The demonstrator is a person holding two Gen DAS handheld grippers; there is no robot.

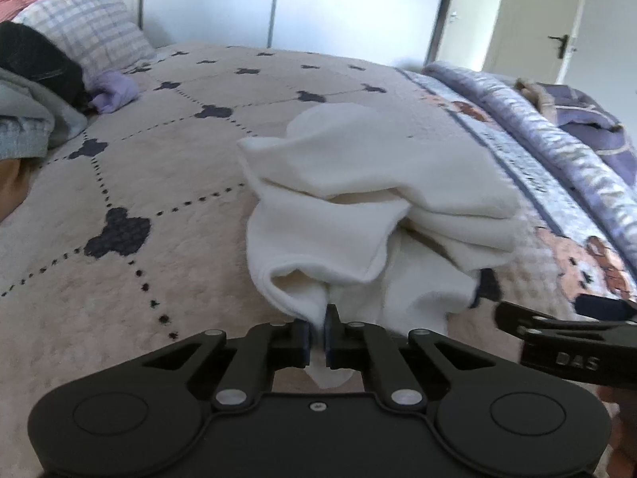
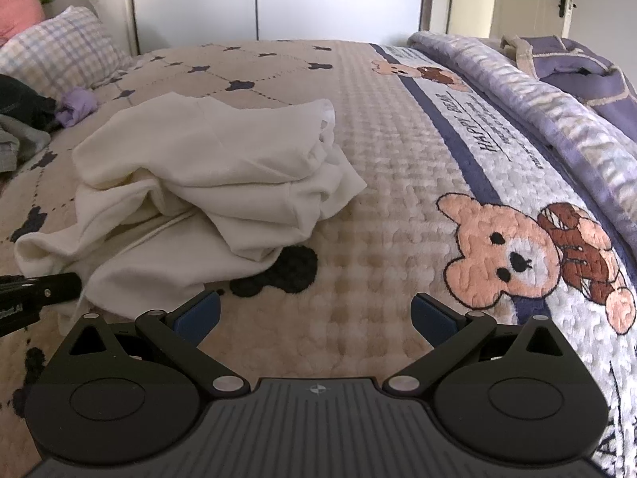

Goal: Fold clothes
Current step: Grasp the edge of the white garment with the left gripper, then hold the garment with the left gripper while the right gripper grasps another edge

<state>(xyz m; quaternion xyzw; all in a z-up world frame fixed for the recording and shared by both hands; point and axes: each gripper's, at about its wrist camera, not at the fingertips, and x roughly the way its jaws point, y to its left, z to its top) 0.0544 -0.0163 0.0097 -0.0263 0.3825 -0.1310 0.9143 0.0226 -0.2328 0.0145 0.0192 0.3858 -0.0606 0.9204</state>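
A crumpled cream-white garment [image 1: 358, 207] lies bunched on the beige bed cover [image 1: 139, 183]. My left gripper [image 1: 317, 336] is shut on the garment's near edge, with cloth pinched between the blue pads and a flap hanging below. In the right wrist view the same garment [image 2: 207, 183] lies left of centre. My right gripper [image 2: 314, 314] is open and empty, low over the cover just right of the garment's near corner. The right gripper also shows in the left wrist view [image 1: 557, 330], and the left gripper's side shows in the right wrist view [image 2: 36, 290].
A checked pillow [image 2: 59, 47], dark and grey clothes [image 1: 36, 91] and a small purple garment [image 2: 75, 105] lie at the far left. A purple blanket [image 2: 557, 91] runs along the right edge. The cover's bear picture [image 2: 517, 247] is at right. Wardrobe doors and a doorway stand behind.
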